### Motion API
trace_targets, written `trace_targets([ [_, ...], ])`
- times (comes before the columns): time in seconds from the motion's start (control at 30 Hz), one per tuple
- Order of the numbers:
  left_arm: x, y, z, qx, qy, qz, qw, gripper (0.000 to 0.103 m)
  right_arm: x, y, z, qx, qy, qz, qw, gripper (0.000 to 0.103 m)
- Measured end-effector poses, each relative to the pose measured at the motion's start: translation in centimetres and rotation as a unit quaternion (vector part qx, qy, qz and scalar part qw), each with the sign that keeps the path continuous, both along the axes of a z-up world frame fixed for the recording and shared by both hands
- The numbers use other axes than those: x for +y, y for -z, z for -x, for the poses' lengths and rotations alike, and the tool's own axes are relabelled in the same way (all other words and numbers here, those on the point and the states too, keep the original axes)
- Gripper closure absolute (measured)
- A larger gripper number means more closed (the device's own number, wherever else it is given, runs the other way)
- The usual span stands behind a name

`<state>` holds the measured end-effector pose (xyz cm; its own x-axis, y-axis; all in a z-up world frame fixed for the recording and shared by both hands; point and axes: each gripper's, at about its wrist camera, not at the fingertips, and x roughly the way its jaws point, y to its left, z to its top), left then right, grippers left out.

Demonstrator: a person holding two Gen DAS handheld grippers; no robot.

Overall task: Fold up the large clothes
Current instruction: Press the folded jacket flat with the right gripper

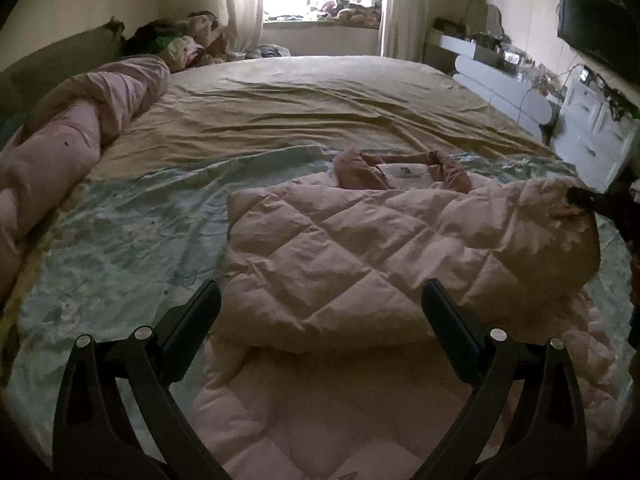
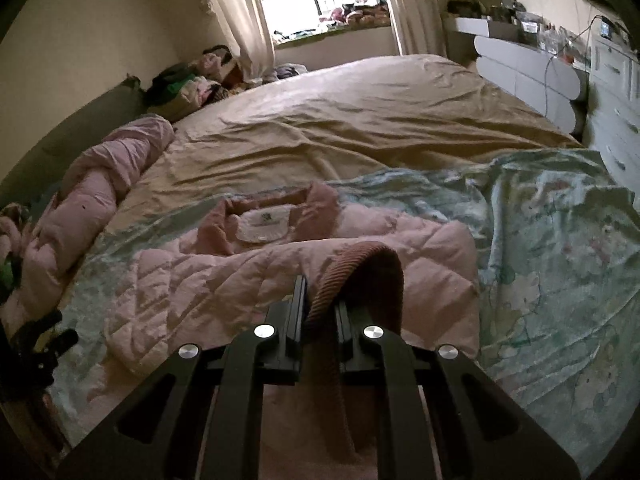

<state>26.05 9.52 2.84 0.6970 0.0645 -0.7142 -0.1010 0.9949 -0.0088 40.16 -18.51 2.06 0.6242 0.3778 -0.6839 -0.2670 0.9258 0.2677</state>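
Observation:
A pale pink quilted jacket (image 1: 360,248) lies on the bed, its dusty-pink collar (image 1: 400,164) and white label at the far end. One side is folded over the body. My left gripper (image 1: 320,308) hangs open over the jacket's near edge, with nothing pressed between its fingers. My right gripper (image 2: 320,300) is shut on the jacket's ribbed dusty-pink cuff (image 2: 360,276), lifted above the quilted body (image 2: 224,280). In the left wrist view the right gripper (image 1: 580,198) shows at the right edge, holding up that sleeve end. The left gripper (image 2: 48,344) appears dimly at the lower left of the right wrist view.
The jacket rests on a green floral sheet (image 2: 560,260) over a tan bedsheet (image 1: 320,104). A rolled pink duvet (image 1: 60,152) runs along the left side. A heap of clothes (image 1: 180,40) sits at the far left corner. White drawers (image 1: 592,128) stand to the right.

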Motion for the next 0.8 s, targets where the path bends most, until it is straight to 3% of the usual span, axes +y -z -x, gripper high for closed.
trace_targets([
  [0.2, -0.4, 1.0, -1.7, 0.017, 0.006, -0.010, 0.9998, 0.009, -0.9, 0.8, 0.0, 0.014, 0.026, 0.014, 0.999, 0.083],
  [0.4, -0.4, 2.0, -2.9, 0.031, 0.004, -0.024, 0.9992, 0.009, -2.0, -1.3, 1.5, -0.018, 0.050, 0.018, 0.998, 0.066],
  [0.53, -0.2, 3.2, -4.2, 0.047, 0.003, -0.022, 0.9987, 0.009, 0.0, -2.2, 2.3, -0.034, 0.024, 0.024, 0.999, 0.054],
  [0.8, -0.1, 7.0, -6.0, 0.101, 0.007, -0.013, 0.9947, 0.009, 6.1, -0.1, 1.8, -0.015, -0.034, 0.043, 0.998, 0.048],
])
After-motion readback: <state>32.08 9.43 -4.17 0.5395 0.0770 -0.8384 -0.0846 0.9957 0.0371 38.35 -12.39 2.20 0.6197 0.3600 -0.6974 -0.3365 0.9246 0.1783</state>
